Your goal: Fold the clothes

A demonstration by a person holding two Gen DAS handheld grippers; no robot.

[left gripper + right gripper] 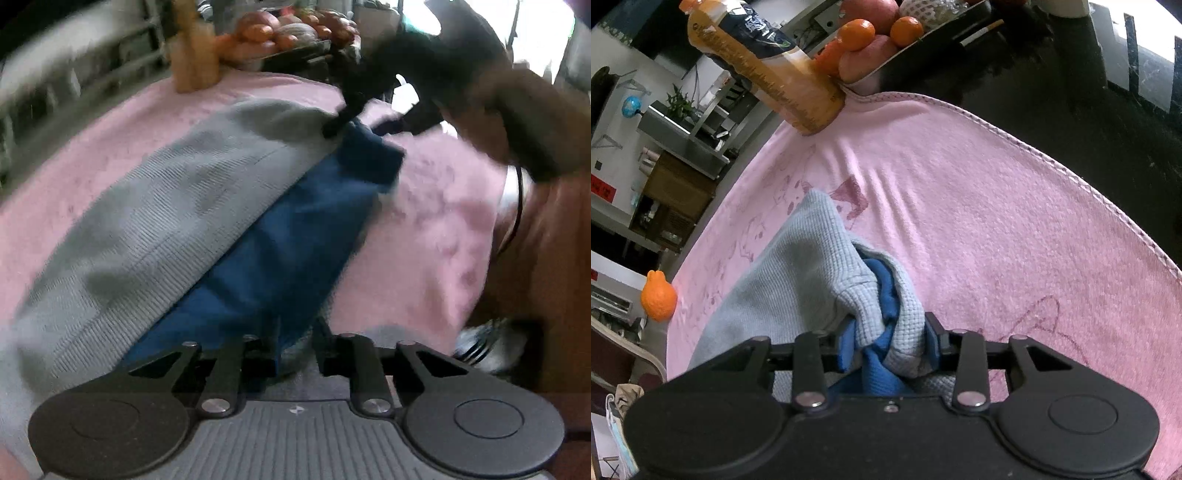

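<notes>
A garment, grey waffle knit (177,221) on one side and blue (295,240) on the other, stretches across the pink towel (424,229). In the blurred left wrist view its near blue edge runs down between the fingers of my left gripper (297,350), which looks shut on it. The far end is held by my right gripper (340,122), with a hand (517,122) behind it. In the right wrist view my right gripper (890,345) is shut on a bunched corner of the garment (812,273), lifted a little off the pink towel (979,221).
An orange juice bottle (768,62) stands on the towel's far edge beside a tray of fruit (871,37). A small orange figure (659,295) sits at the towel's left edge. Dark tabletop (1071,103) lies beyond the towel. Shelves and furniture stand off to the left.
</notes>
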